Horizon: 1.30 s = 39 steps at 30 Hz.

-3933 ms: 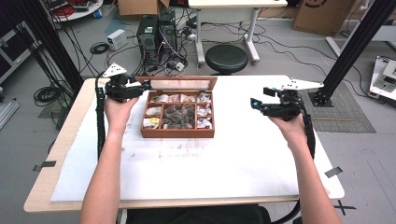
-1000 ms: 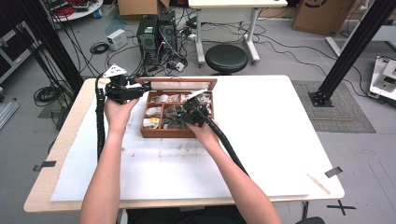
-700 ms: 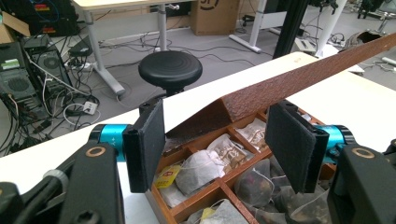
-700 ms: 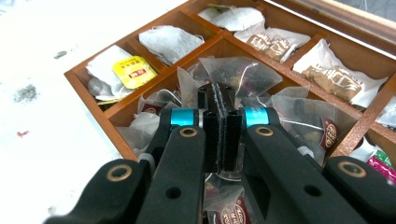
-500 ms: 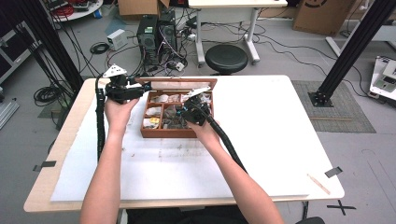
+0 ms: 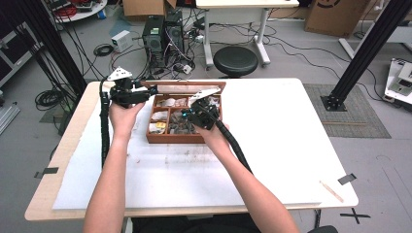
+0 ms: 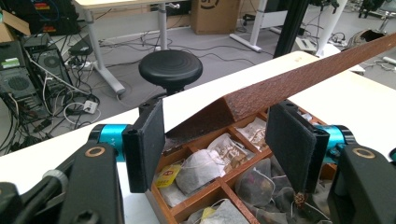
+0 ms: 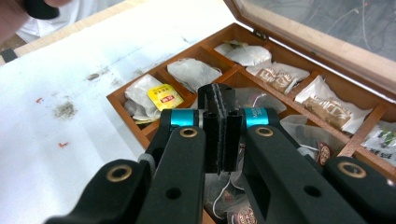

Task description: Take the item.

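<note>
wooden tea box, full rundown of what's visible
The wooden tea box sits on the white table, toward its far-left part. Reddish-brown wood, divided by slats into compartments holding tea bags and sachets, one with a yellow tag. Its hinged lid stands open, with what looks like a glass pane; its edge lies between the left gripper's jaws. The right gripper, jaws shut, hangs over the middle compartments.

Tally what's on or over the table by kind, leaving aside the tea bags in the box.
Wooden tea box: 1
Claws: 2, left claw and right claw
Total: 3
</note>
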Motion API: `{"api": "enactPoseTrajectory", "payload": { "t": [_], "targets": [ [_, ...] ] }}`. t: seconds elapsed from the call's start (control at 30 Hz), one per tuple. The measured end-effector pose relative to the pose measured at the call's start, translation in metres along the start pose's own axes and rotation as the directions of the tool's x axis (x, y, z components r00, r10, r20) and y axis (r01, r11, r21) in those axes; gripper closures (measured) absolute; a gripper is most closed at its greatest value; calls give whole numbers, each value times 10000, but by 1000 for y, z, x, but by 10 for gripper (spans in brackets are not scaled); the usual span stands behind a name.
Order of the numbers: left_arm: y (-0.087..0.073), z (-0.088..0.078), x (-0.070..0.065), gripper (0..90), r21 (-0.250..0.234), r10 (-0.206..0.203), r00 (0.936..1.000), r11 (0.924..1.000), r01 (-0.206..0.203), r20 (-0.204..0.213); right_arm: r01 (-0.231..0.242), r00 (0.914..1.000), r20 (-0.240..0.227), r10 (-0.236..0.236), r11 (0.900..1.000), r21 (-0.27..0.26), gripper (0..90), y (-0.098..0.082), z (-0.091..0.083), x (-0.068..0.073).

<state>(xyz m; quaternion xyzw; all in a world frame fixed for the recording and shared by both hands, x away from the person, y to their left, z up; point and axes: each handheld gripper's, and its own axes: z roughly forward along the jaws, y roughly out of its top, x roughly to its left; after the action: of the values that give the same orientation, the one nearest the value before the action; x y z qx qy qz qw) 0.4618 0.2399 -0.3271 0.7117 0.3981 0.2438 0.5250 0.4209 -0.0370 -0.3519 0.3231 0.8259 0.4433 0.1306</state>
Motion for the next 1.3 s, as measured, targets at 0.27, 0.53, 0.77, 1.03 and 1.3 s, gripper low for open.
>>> {"api": "enactPoseTrajectory", "payload": {
  "t": [0.27, 0.53, 0.77, 1.03, 1.3],
  "targets": [
    [0, 0, 0, 380, 18, -22, 10000, 10000, 22, 3, 70, 9999, -119, -72, 9998, -176, 900, 6, -18, 1],
    [1, 1, 0, 380, -29, -51, 10000, 10000, 51, -24, 296, 9994, -191, -304, 9987, -425, 900, 14, -45, 5],
    [1, 1, 0, 380, 34, -21, 10000, 10000, 22, -32, 484, 9982, -318, -503, 9972, -567, 900, 14, -68, 6],
    [1, 1, 0, 380, 26, -65, 10000, 10000, 65, -42, 449, 9979, -432, -483, 9961, -758, 900, 12, -93, 1],
    [2, 1, 0, 380, 33, -50, 10000, 10000, 50, -56, 329, 9986, -372, -365, 9950, -945, 900, 6, -112, -10]
  ]
}}
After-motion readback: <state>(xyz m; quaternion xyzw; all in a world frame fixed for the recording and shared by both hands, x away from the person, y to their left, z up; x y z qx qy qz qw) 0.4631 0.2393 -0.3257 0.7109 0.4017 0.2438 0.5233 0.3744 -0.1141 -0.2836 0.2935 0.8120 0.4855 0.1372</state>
